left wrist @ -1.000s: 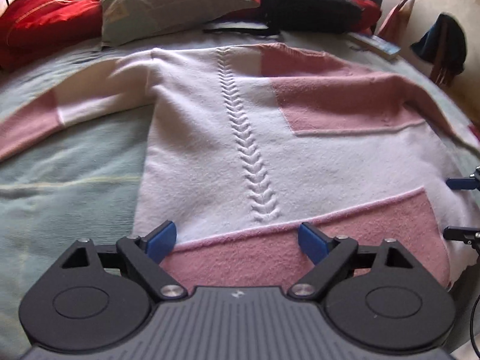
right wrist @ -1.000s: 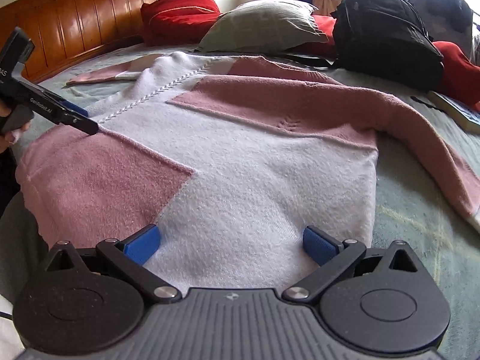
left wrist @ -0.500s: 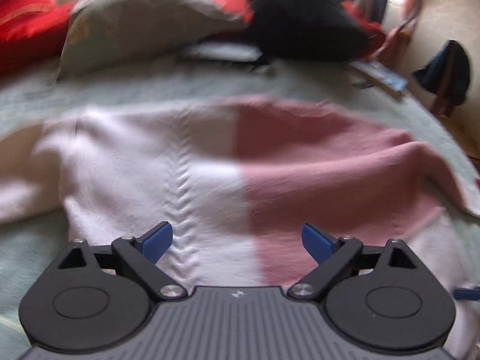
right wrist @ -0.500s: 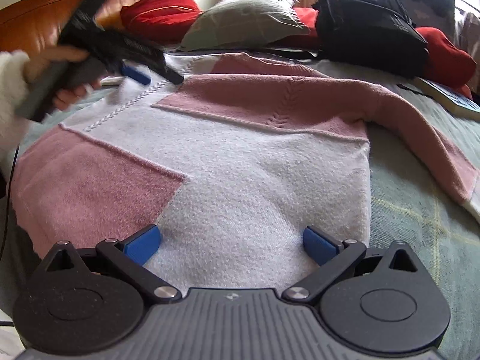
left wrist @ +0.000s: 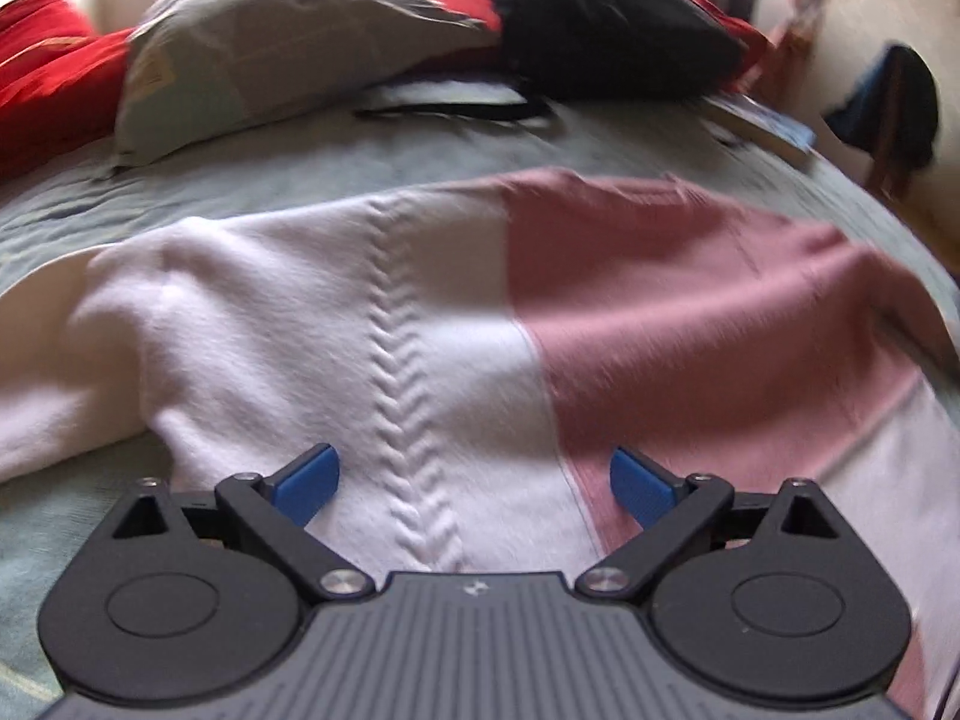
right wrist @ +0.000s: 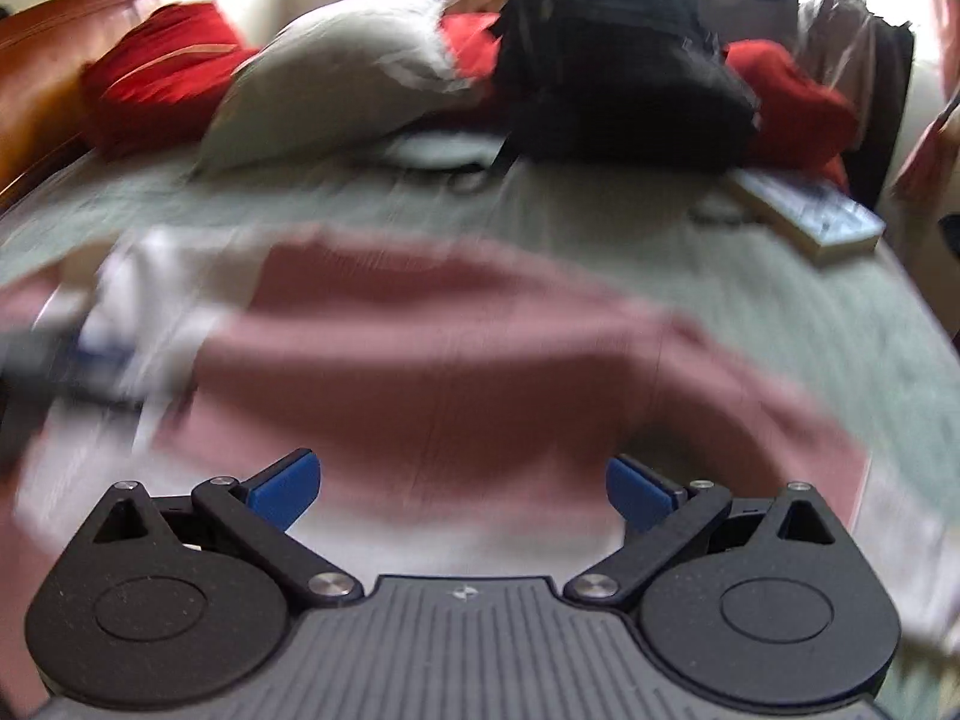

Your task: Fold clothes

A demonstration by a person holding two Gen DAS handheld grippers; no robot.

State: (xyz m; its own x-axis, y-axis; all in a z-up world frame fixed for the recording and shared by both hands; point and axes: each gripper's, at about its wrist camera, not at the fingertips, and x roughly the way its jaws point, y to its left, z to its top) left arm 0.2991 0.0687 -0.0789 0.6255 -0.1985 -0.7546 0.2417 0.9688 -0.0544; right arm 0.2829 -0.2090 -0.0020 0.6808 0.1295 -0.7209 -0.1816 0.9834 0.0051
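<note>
Blue pads of the left claw [left wrist: 474,483] frame the near part of a pink-and-white sweater [left wrist: 456,324]; its jaws are opening, nearly at their widest, with nothing pinched between them, only knit lying below. The cable-stitch line [left wrist: 408,396] of the sweater runs up between the pads, white cloth to its left and a pink block to its right. The right claw [right wrist: 462,489] also stands wide and grips nothing, hovering over the pink part of the same sweater [right wrist: 456,372], which is badly blurred in that view. The sweater lies spread on the pale green bed [left wrist: 336,180]. Toward the headboard edge of the bed rest a grey pillow [left wrist: 288,42], red cushions [right wrist: 162,72], a black backpack [right wrist: 612,60] and a book [right wrist: 810,216].
</note>
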